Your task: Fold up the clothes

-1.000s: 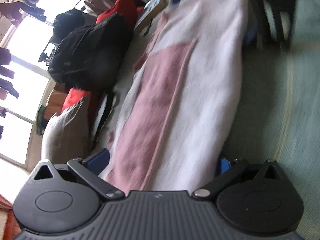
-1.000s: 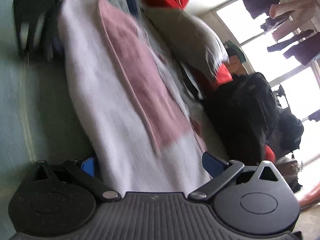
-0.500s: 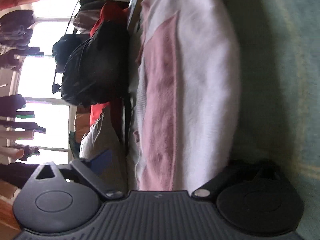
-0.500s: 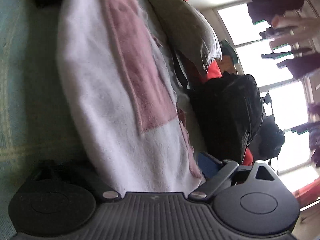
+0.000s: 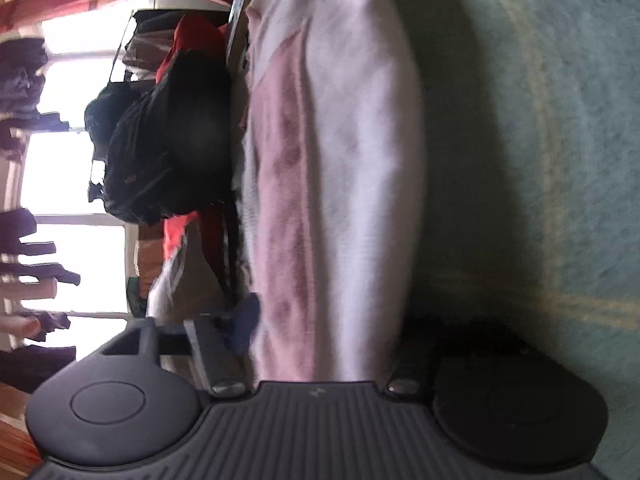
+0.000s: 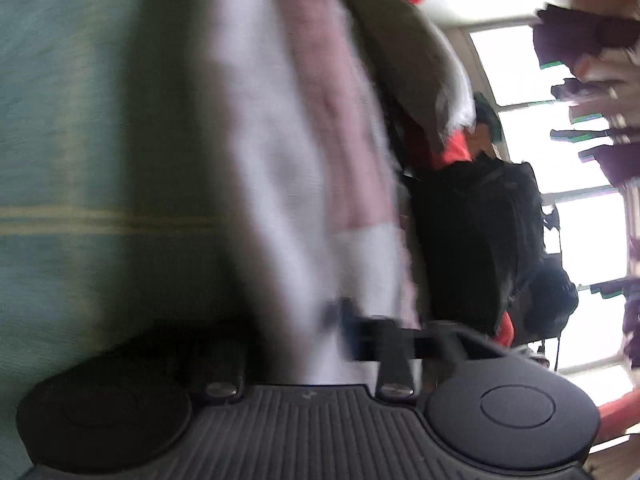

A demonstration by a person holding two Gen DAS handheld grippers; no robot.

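Both tools rolled sideways since earlier, left tool (image 5: pixel 324 344) and right tool (image 6: pixel 296 340) pinching pink-white garment (image 5: pixel 344 152), no legible writing

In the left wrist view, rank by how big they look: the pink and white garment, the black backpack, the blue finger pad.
1. Pink and white garment, though nearness inflates it.
2. Black backpack.
3. Blue finger pad.
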